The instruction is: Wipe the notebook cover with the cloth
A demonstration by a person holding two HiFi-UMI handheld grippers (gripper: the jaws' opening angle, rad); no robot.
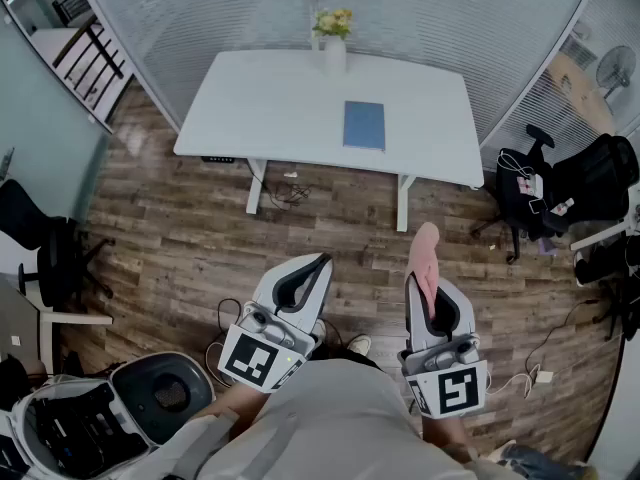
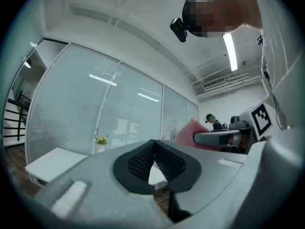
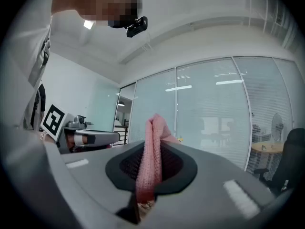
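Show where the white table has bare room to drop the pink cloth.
Widest free patch: the left half of the white table, bordered by the white vase of yellow flowers and the blue rectangular notebook. A narrower strip runs between notebook and right edge. Crowded only mid-back.

Right tool [image 3: 151, 168] clamped on pink cloth [image 3: 151, 151], upright.

cloth [image 3: 151, 151] base hidden between jaws, notebook [image 1: 364, 125] cover detail too small

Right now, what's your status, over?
Right gripper shut on pink cloth. Left gripper shut, empty. Notebook flat on white table, far ahead. Vase beyond it, not blocking.
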